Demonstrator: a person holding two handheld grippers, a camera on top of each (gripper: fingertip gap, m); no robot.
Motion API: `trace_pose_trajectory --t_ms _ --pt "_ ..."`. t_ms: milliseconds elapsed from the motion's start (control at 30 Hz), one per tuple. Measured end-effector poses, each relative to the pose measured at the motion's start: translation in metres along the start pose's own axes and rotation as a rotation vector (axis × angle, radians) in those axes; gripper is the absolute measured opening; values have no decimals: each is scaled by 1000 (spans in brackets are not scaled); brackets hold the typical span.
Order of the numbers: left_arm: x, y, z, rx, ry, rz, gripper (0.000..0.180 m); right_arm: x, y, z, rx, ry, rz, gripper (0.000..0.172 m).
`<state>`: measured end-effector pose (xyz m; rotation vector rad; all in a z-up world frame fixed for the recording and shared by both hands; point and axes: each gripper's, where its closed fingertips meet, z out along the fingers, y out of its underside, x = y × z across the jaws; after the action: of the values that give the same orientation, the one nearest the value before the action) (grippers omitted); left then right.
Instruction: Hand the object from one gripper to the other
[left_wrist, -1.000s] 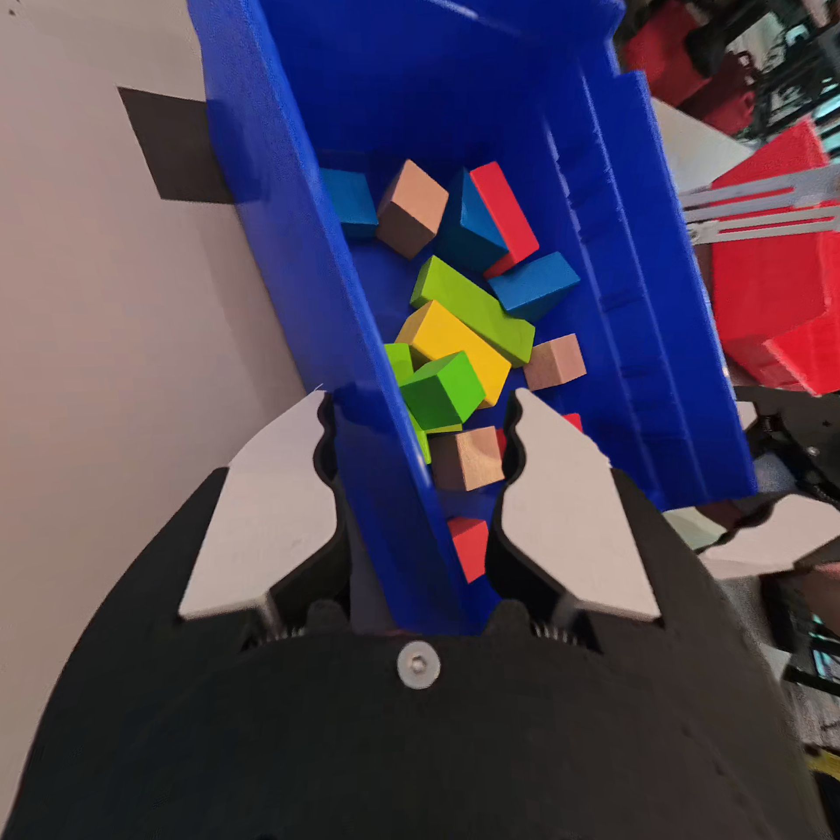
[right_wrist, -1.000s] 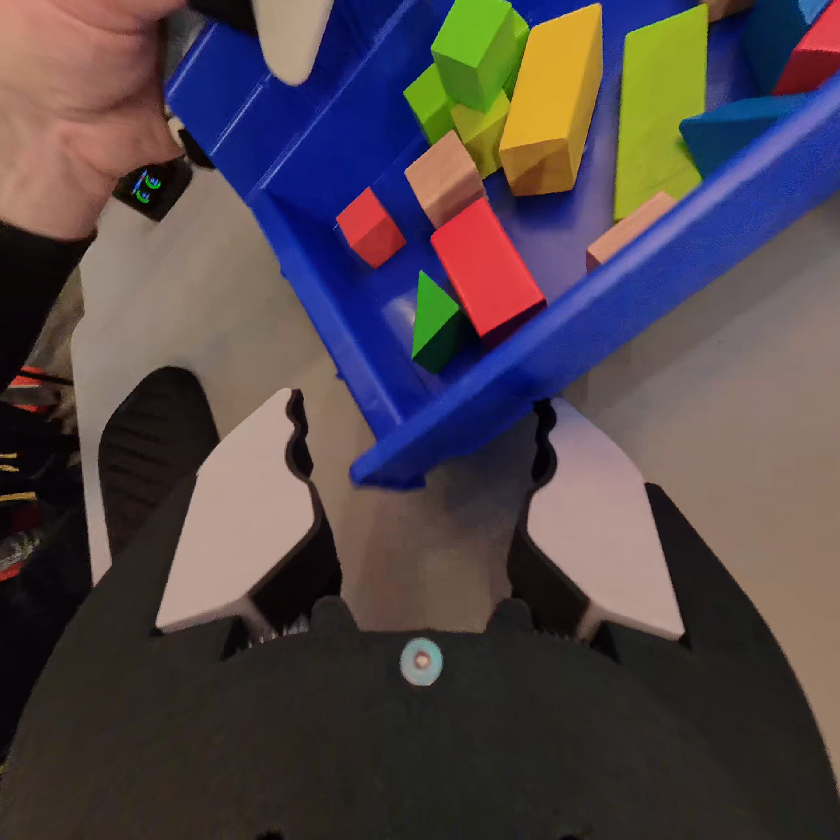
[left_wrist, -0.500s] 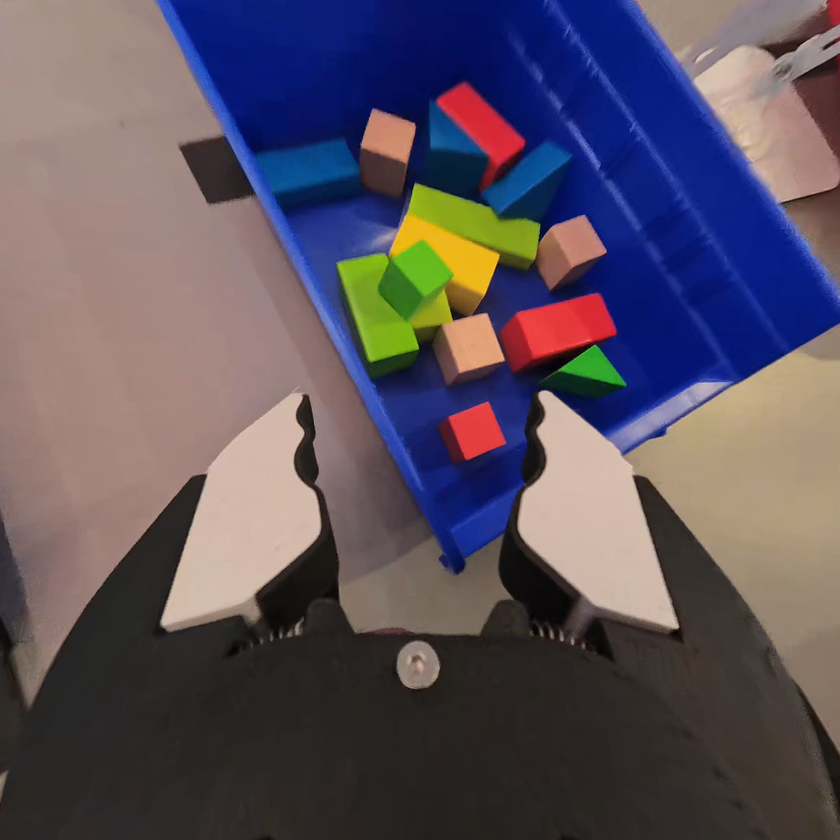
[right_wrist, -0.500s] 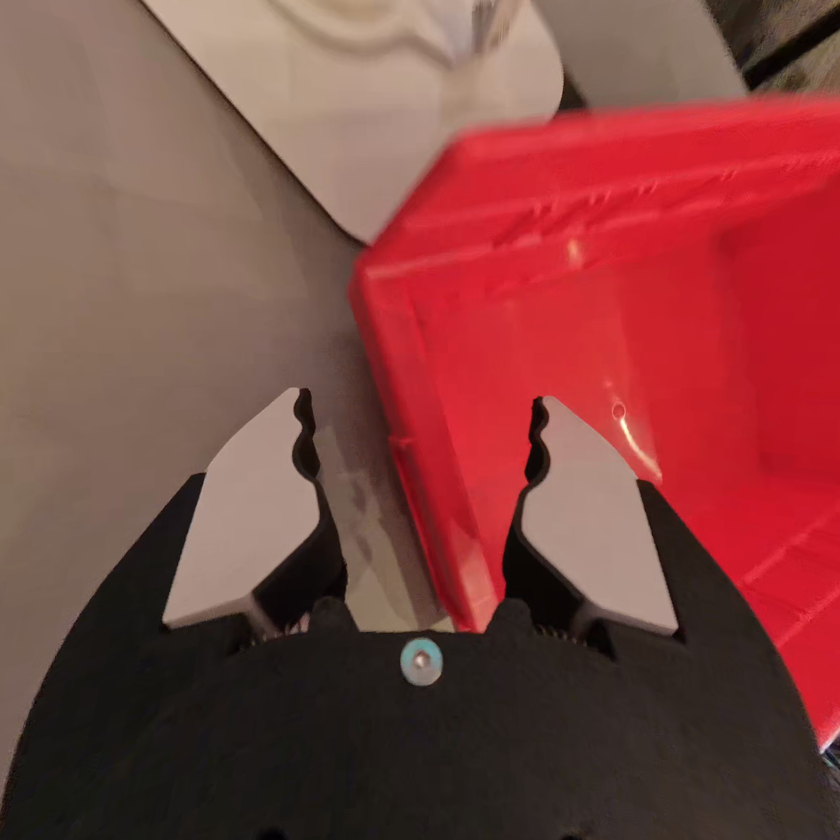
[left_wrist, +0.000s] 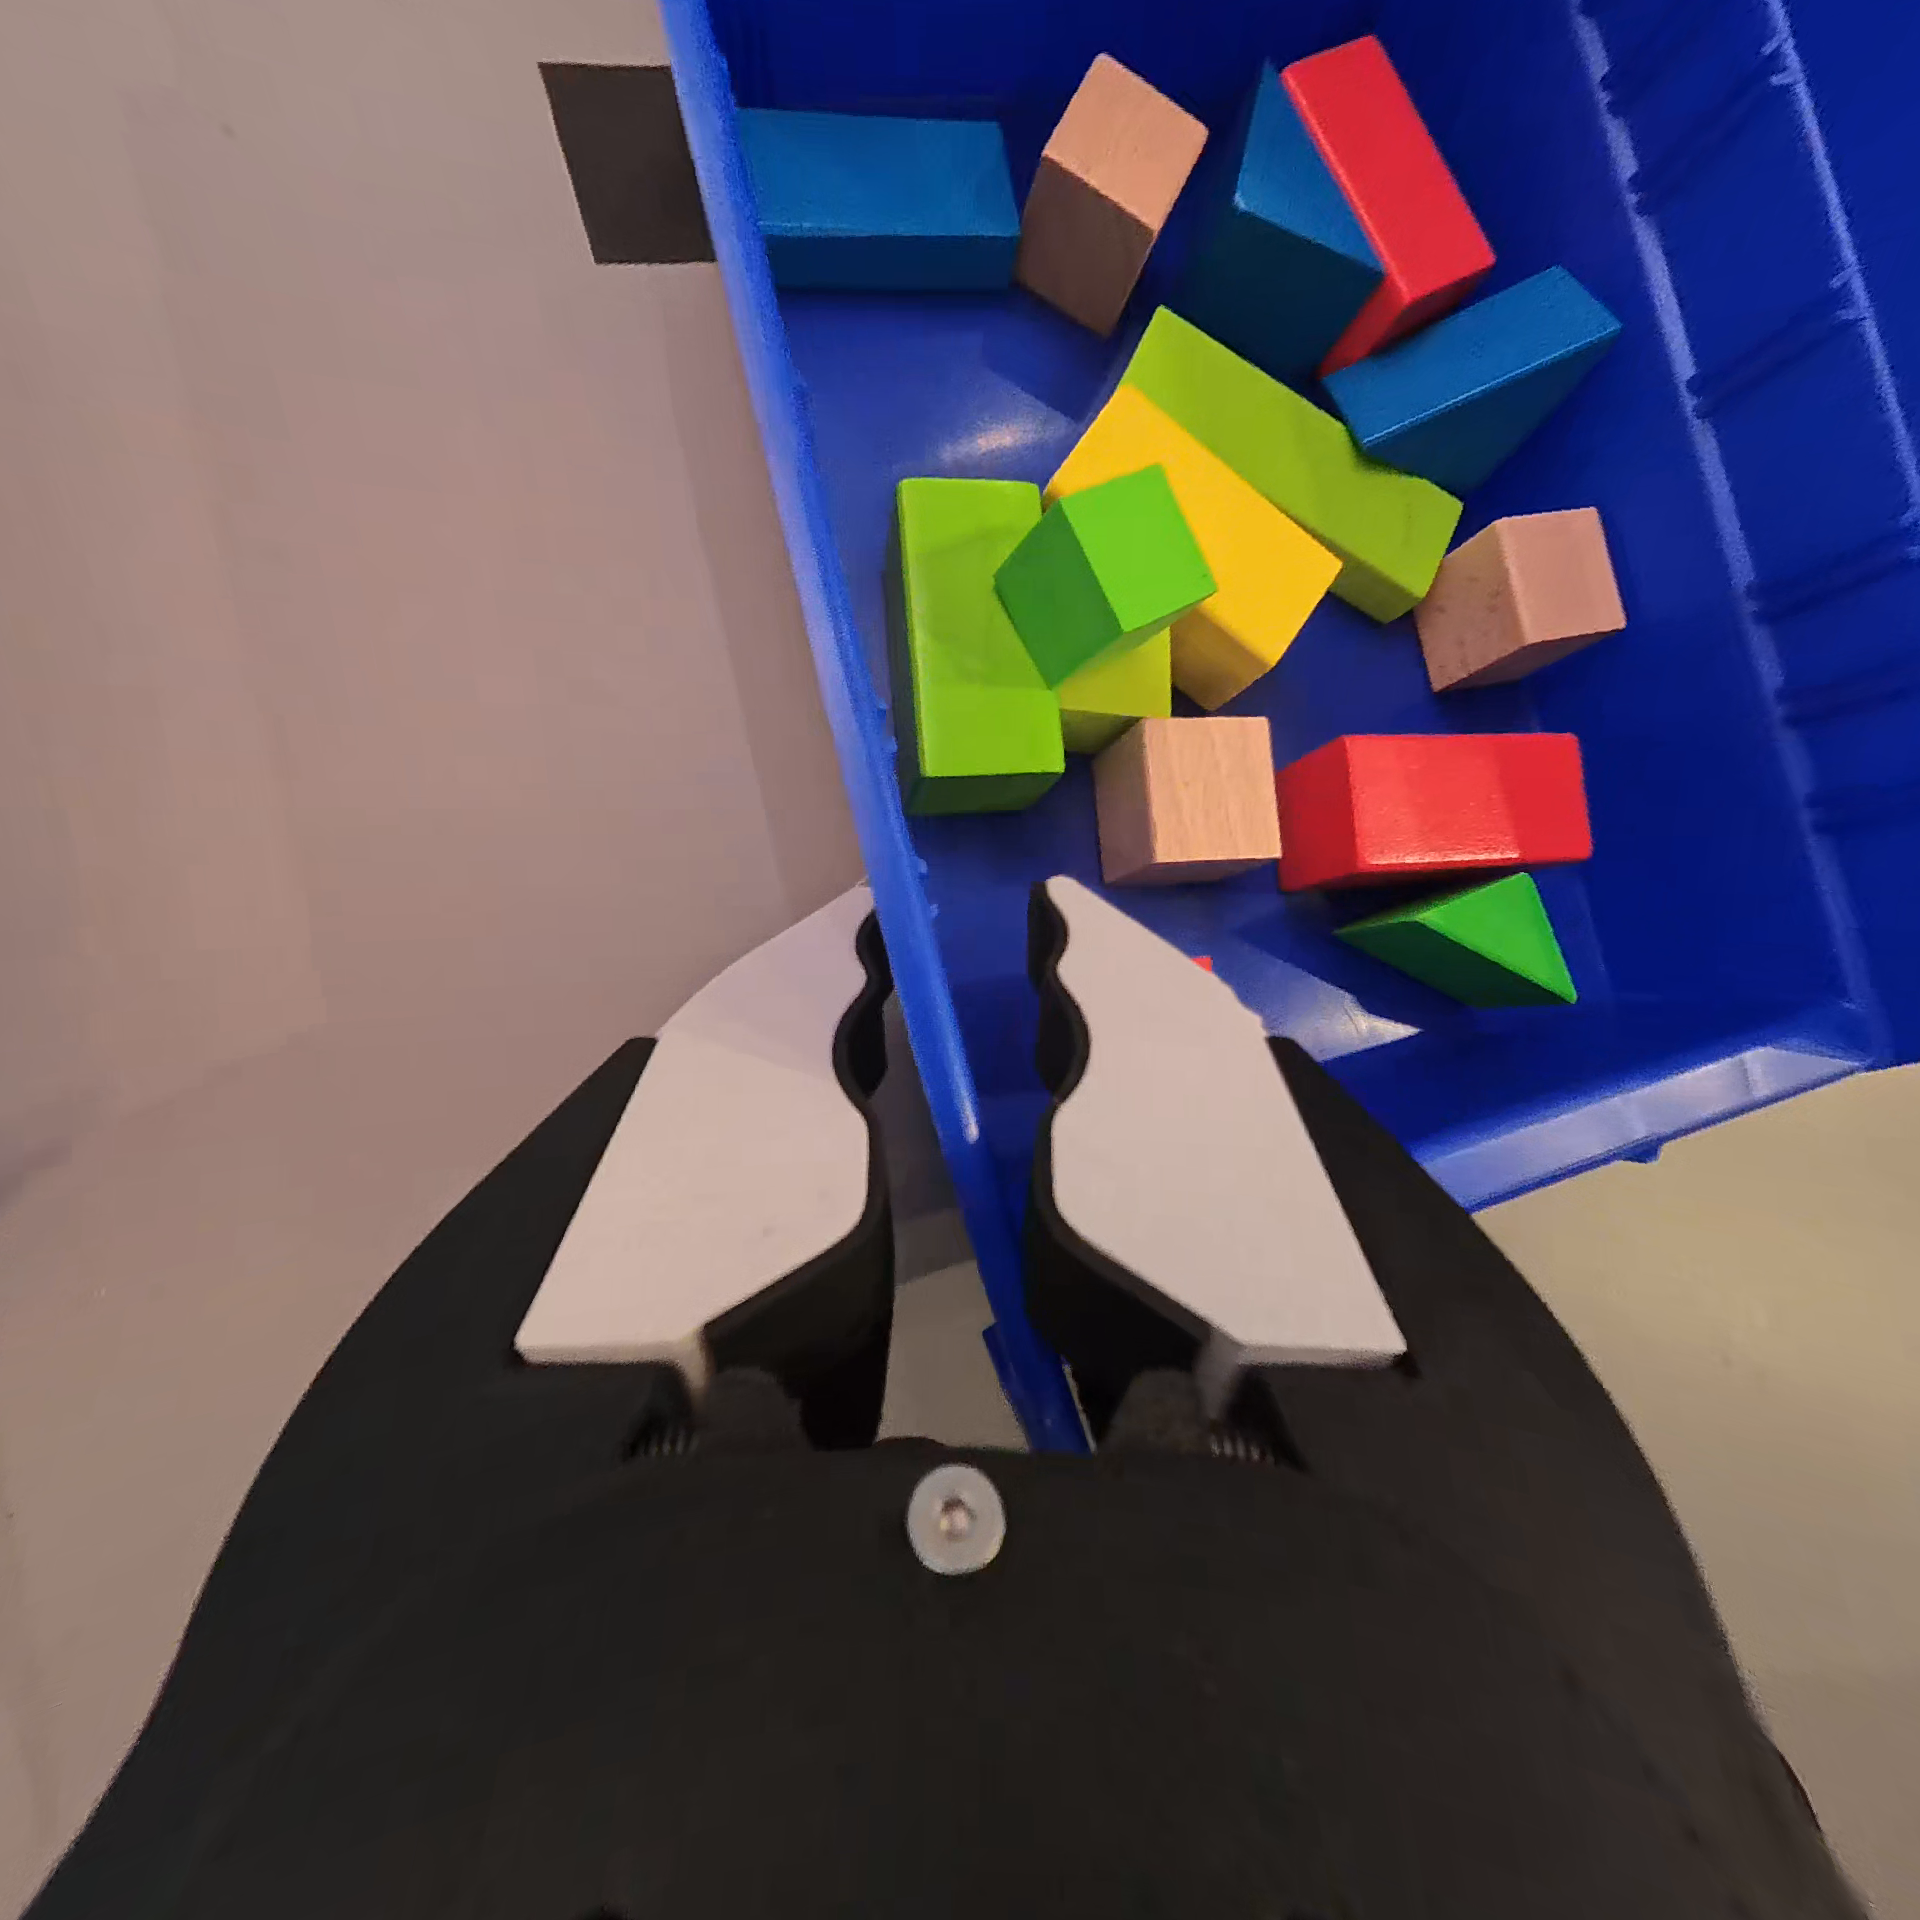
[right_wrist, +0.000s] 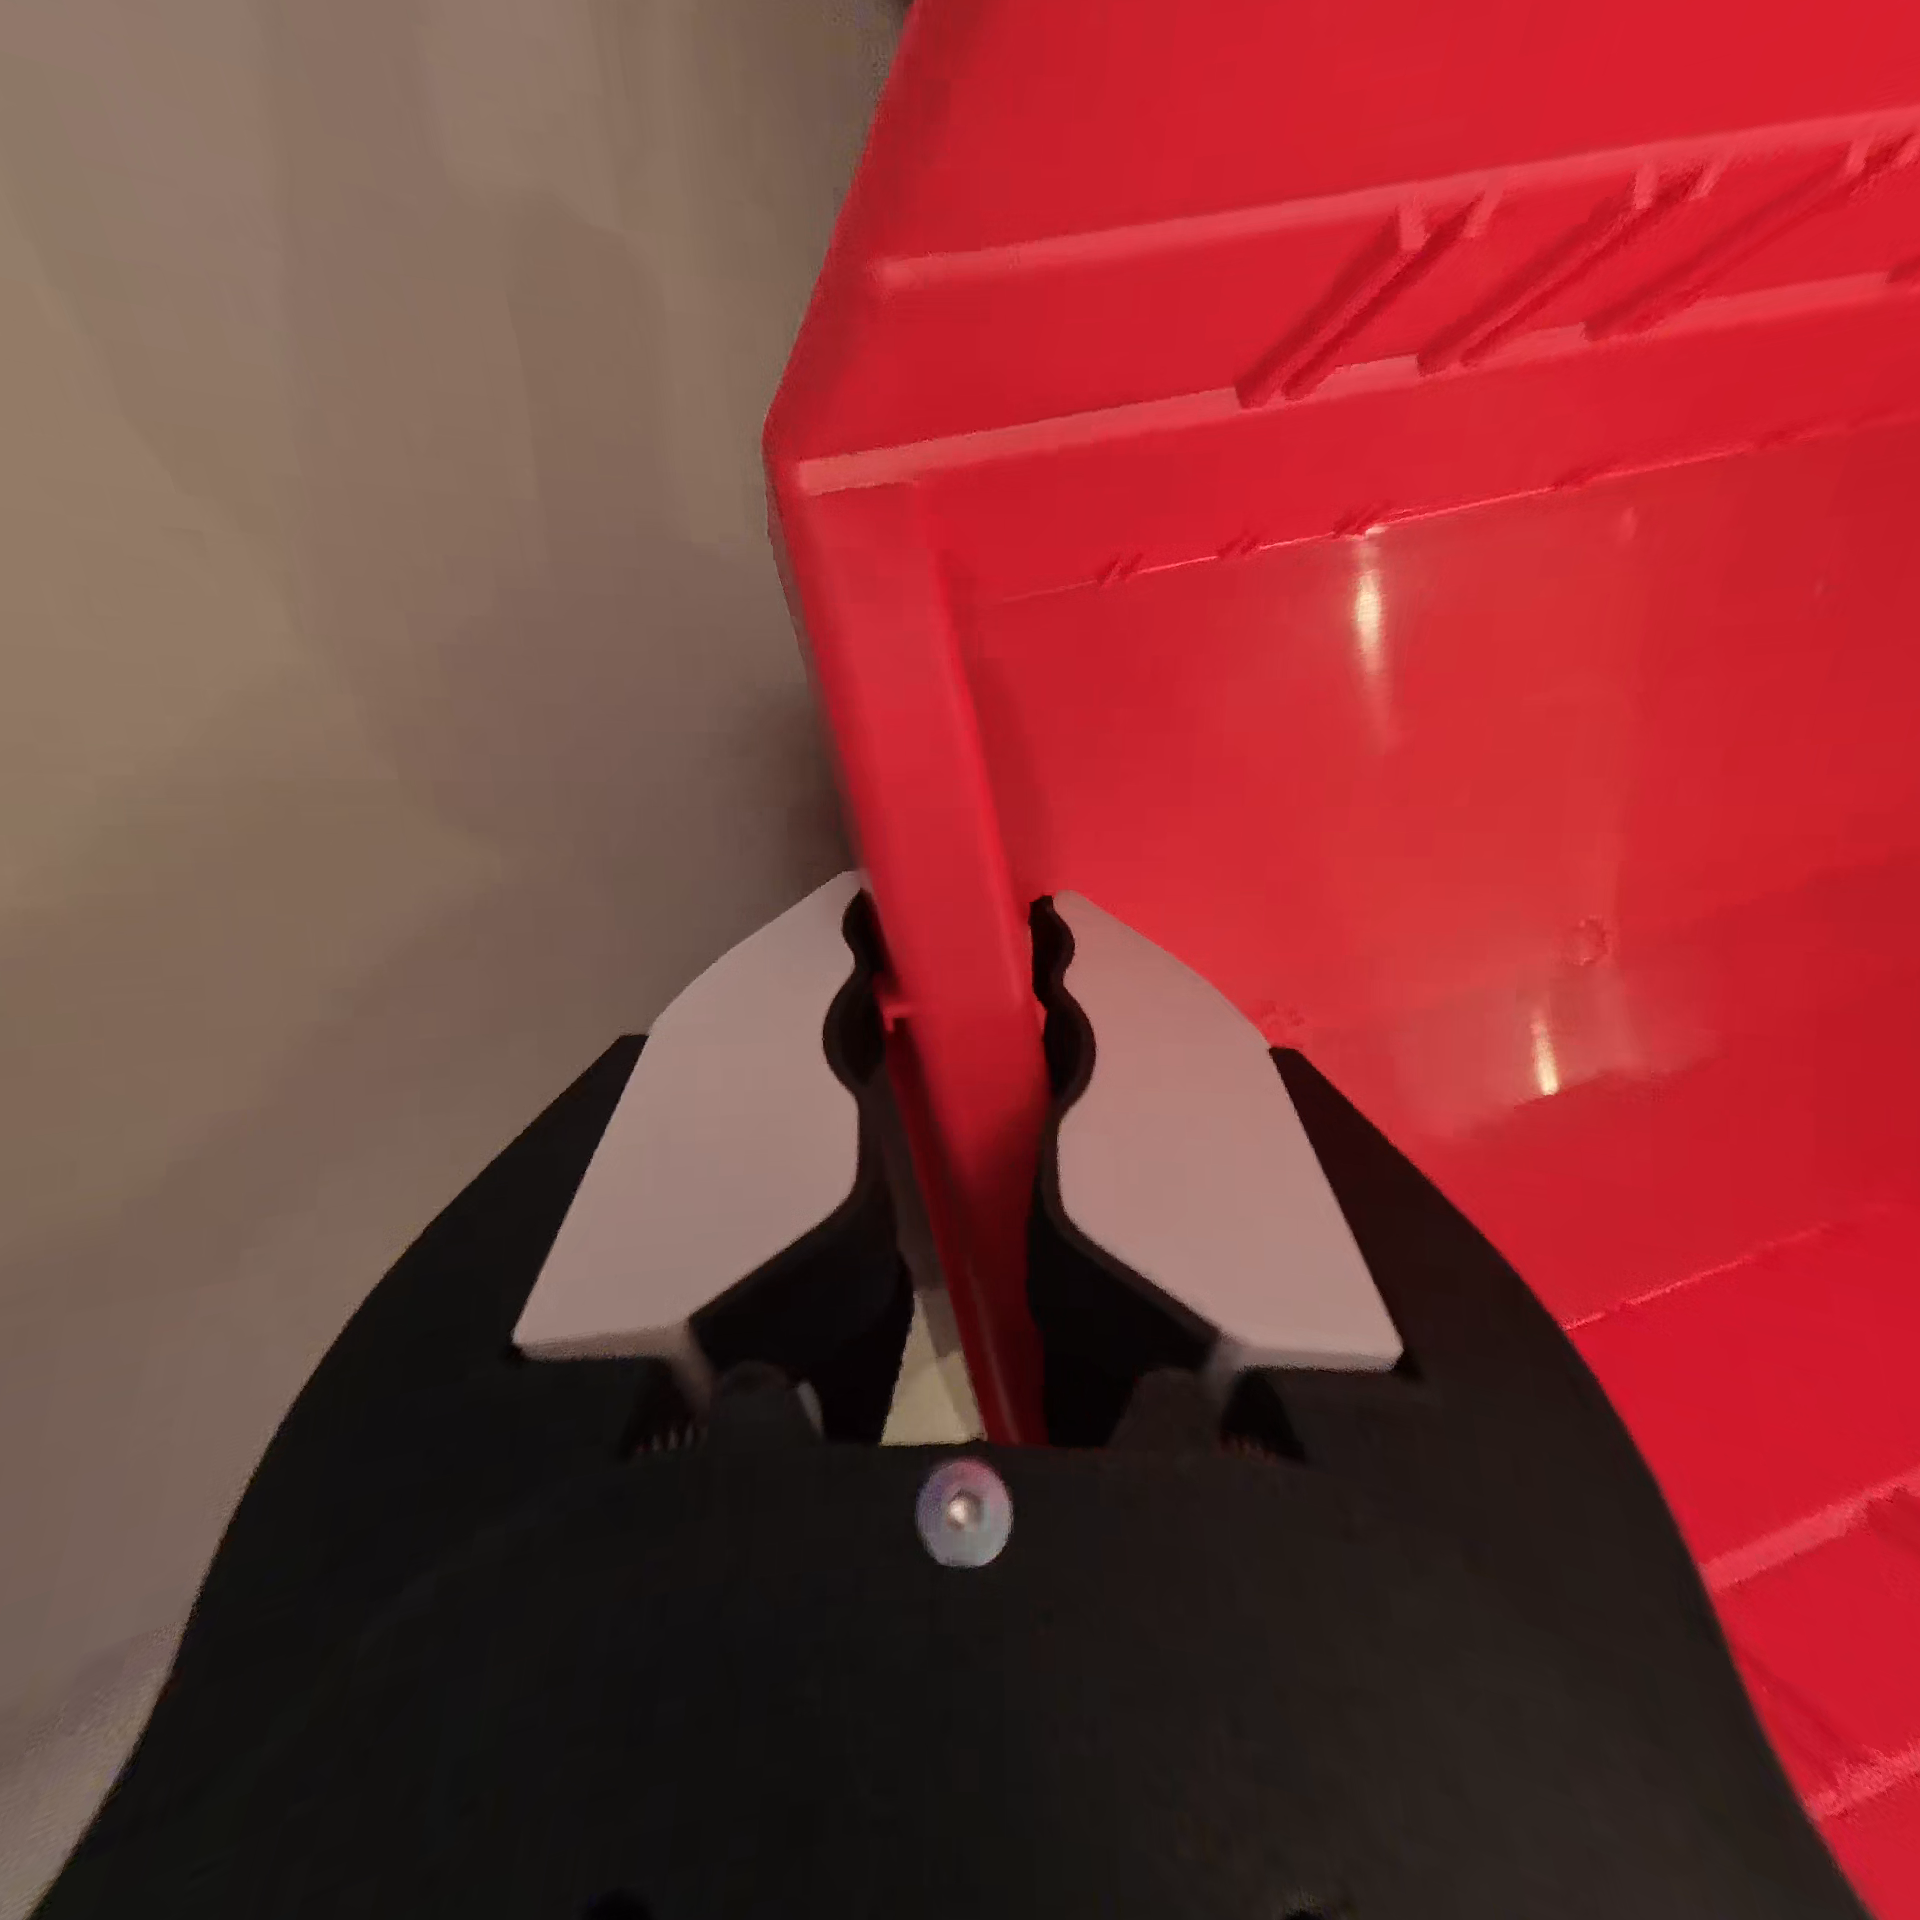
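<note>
Left fingers: we are seeing the left gripper straddling the side wall of the blue bin; the outer pad is touching the wall, while blue floor is showing between the wall and the inner pad, so we are judging it not clamped.
Right fingers: the right gripper is clamping the red bin by its wall, both pads pressing.
Object location: the wooden blocks are lying loose inside the blue bin, beyond the left fingertips; none is in either grasp.
Handling: we are judging the blocks light, stiff and smooth-painted; flat opposite faces are offering the best hold, the green wedge the worst.
</note>
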<state>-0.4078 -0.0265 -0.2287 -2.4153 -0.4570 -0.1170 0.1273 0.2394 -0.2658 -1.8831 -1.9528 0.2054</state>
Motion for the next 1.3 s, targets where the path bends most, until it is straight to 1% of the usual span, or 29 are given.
trace_pose_trajectory --t_ms 100,267,367,467,533,567,600,667,700,767,833,900,1000,1067,1100,1133,1200,1300 --pt "-2 -2 1 8 -14 -12 24 -3 27 -12 1 -66 -63 26" --pt "-9 -6 3 -6 -58 30 20 10 75 -30 -42 -127 -158 25" --pt "-13 -10 5 -1 -40 11 20 21 97 -37 -45 -146 -205 25" --pt "-14 -11 5 -13 -56 70 20 28 111 -42 -68 -161 -191 26" --pt "-10 -10 6 -13 -9 38 26 25 111 -49 -62 -167 -139 39" --pt "-7 -11 5 -3 24 21 30 24 106 -55 -32 -145 -121 46" --pt "-8 -12 2 20 32 6 39 23 101 -64 -6 -112 -105 50" --pt "-13 -16 -13 79 12 -6 55 20 84 -85 47 -17 -95 57" --pt "-14 -19 -23 109 -3 2 59 15 72 -97 73 26 -111 62" --pt "-10 -28 -43 163 -12 37 63 -3 40 -117 139 74 -154 62" --pt "2 -36 -56 183 -24 100 63 -26 -1 -127 232 56 -179 63" --pt "24 -44 -57 168 -4 205 63 -48 -44 -128 342 -1 -184 65" --pt "53 -54 -40 92 -8 415 69 -80 -97 -107 431 -92 -224 64" --pt "55 -57 -21 -15 -71 561 72 -102 -123 -92 471 -153 -269 63" --pt "55 -60 -12 -58 -89 619 71 -111 -133 -85 480 -179 -286 62" --pt "56 -62 -3 -98 -86 662 70 -119 -139 -78 473 -199 -303 63" --pt "50 -67 11 -170 -110 732 61 -130 -147 -66 460 -218 -332 63" --pt "30 -64 21 -314 -149 824 65 -140 -150 -61 472 -257 -337 59"
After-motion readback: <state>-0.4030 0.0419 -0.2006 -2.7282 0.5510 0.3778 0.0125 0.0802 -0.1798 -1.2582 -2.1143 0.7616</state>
